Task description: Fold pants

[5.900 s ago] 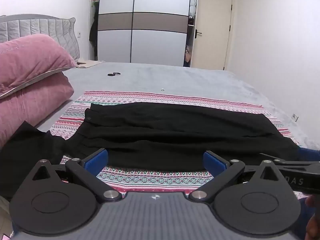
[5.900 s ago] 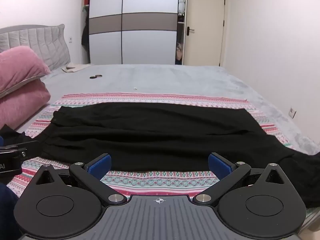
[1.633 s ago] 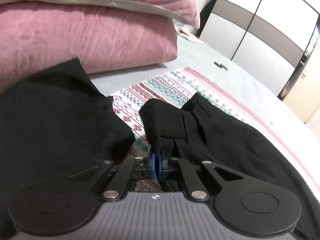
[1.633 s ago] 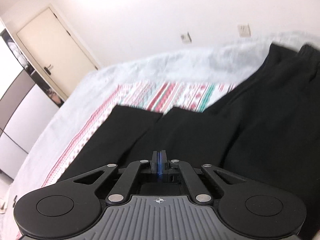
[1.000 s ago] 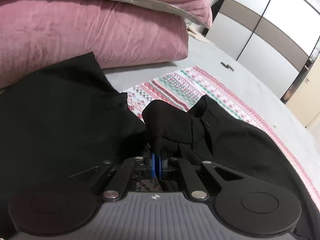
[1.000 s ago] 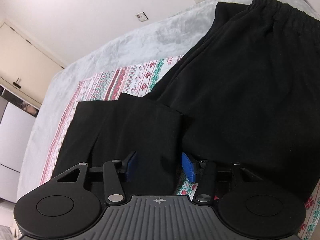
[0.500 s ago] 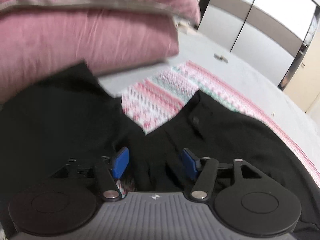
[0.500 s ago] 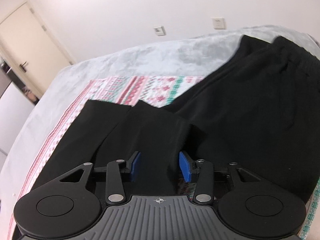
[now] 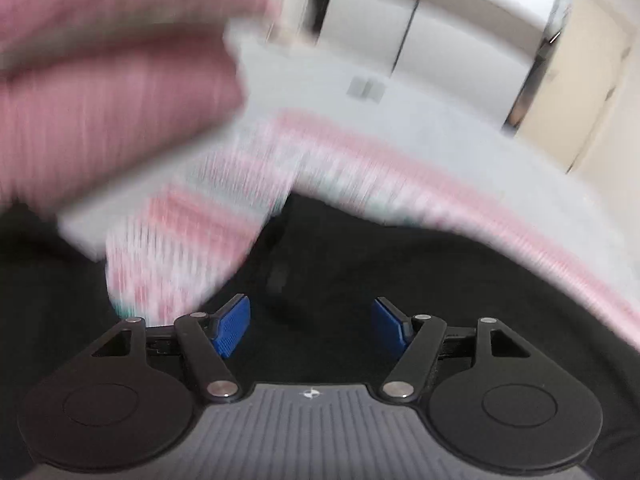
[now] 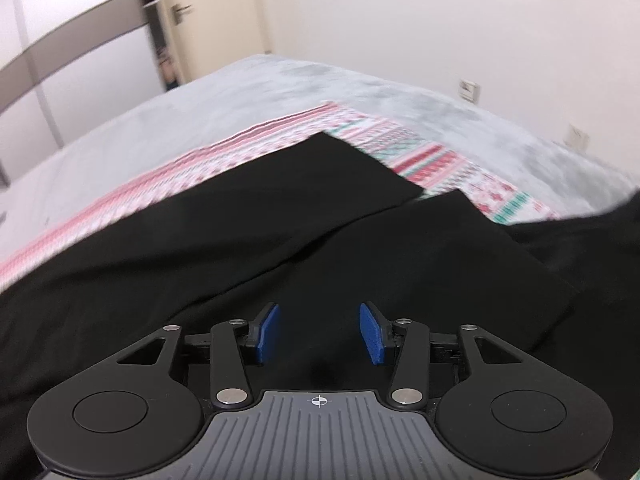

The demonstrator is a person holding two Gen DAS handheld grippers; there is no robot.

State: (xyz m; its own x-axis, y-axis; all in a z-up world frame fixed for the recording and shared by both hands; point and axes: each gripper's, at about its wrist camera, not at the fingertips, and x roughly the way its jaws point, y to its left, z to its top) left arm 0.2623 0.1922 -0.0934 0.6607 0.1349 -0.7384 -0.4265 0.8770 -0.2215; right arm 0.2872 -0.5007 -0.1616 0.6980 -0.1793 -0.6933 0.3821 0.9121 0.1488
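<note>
The black pants [image 9: 400, 264] lie flat on a red, white and green patterned blanket [image 9: 180, 240]. In the blurred left wrist view, my left gripper [image 9: 312, 326] hovers over their waist end. Its jaws are opening, the blue pads stand wide apart, and the cloth lies below them, not pinched. In the right wrist view the pants [image 10: 280, 216] show two leg ends, one lying over the other. My right gripper [image 10: 320, 334] hangs above the nearer leg, its jaws partly apart and opening with nothing gripped.
Two pink pillows [image 9: 100, 80] are stacked at the left. Another black garment [image 9: 48, 280] lies at the left, and more black cloth [image 10: 592, 248] at the right edge. A grey bed cover [image 10: 280, 92] stretches beyond the blanket [image 10: 432, 160]. A wardrobe [image 9: 440, 20] and a door [image 10: 208, 12] stand behind.
My left gripper let go of the bunched waist cloth, opened wide and swung sideways, blurring its view. The right gripper rolled and moved along the legs, jaws still apart.
</note>
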